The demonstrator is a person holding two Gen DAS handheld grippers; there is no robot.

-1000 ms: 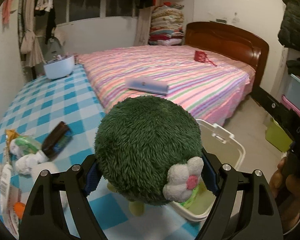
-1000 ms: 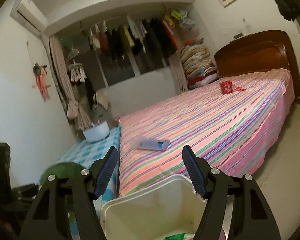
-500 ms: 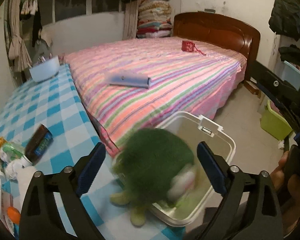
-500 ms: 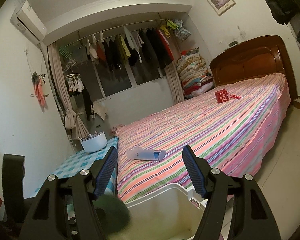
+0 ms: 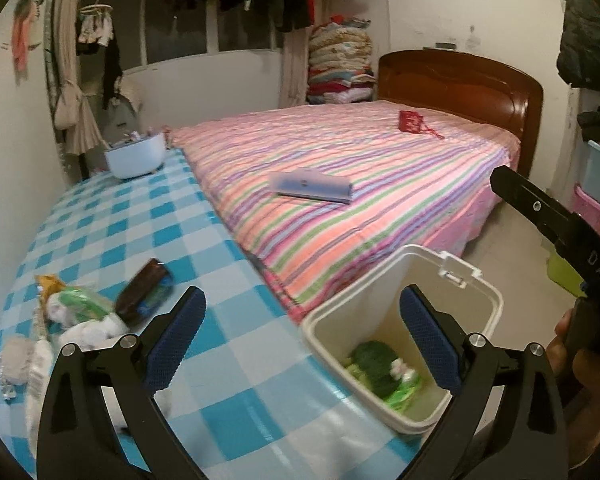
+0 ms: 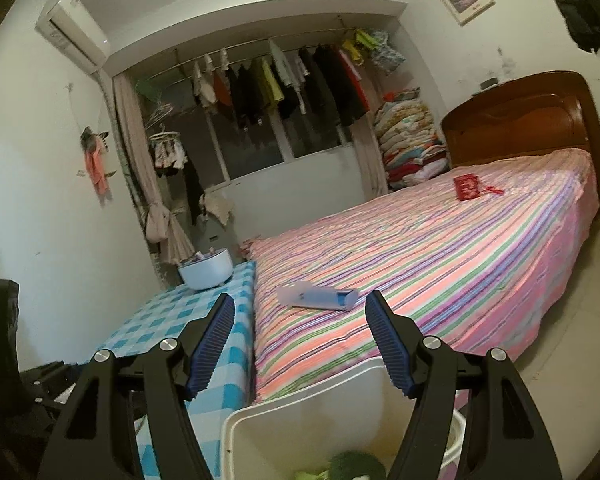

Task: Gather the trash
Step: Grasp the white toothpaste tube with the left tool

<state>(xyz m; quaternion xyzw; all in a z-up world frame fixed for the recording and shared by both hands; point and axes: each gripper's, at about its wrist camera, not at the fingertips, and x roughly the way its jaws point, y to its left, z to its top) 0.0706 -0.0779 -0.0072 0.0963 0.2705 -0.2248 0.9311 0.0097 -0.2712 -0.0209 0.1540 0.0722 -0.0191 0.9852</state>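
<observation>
A bed (image 6: pixel 440 264) with a striped pink cover and dark wooden headboard (image 6: pixel 528 120) filled the white-walled room. Clothes (image 6: pixel 284 80) hung before the dark window, an air conditioner (image 6: pixel 72 32) sat high, and a checked tablecloth (image 5: pixel 140 216) adjoined the bed's edge.

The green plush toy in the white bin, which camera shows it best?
The left wrist view. It looks down into the white bin and shows the whole green plush toy lying at the bottom, flower patch included. The right wrist view catches only the toy's top edge, cut off by the bottom of the picture.
</observation>
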